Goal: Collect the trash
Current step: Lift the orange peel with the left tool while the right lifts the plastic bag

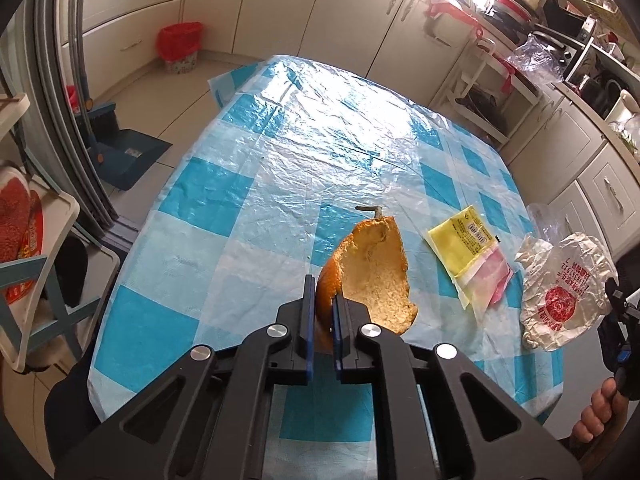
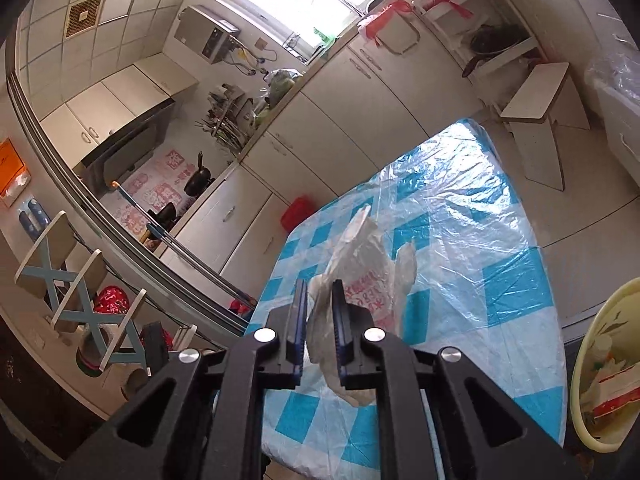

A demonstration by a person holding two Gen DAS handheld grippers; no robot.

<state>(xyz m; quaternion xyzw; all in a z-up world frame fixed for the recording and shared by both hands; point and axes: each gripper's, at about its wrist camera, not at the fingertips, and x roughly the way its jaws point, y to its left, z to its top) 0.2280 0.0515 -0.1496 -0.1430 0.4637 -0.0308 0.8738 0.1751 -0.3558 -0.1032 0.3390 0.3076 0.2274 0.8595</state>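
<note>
My left gripper [image 1: 322, 294] is shut on a large piece of orange peel [image 1: 374, 276], held up over the blue-and-white checked table [image 1: 224, 216]. A small stem [image 1: 370, 210] lies on the cloth just beyond the peel. A yellow and pink sachet [image 1: 468, 258] lies flat to the right. My right gripper [image 2: 320, 292] is shut on a crumpled white plastic bag with red print [image 2: 360, 276], lifted above the table [image 2: 500, 264]. The same bag [image 1: 560, 300] shows at the right edge of the left wrist view, beside the person's hand [image 1: 596, 420].
A yellow-green bin [image 2: 600, 368] holding wrappers stands at the right, below the table's edge. A red-lined wastebasket [image 1: 180, 46] sits on the floor by the cabinets. A blue dustpan and brush [image 1: 120, 148] lie left of the table. A wooden stool [image 2: 536, 120] stands beyond the far end.
</note>
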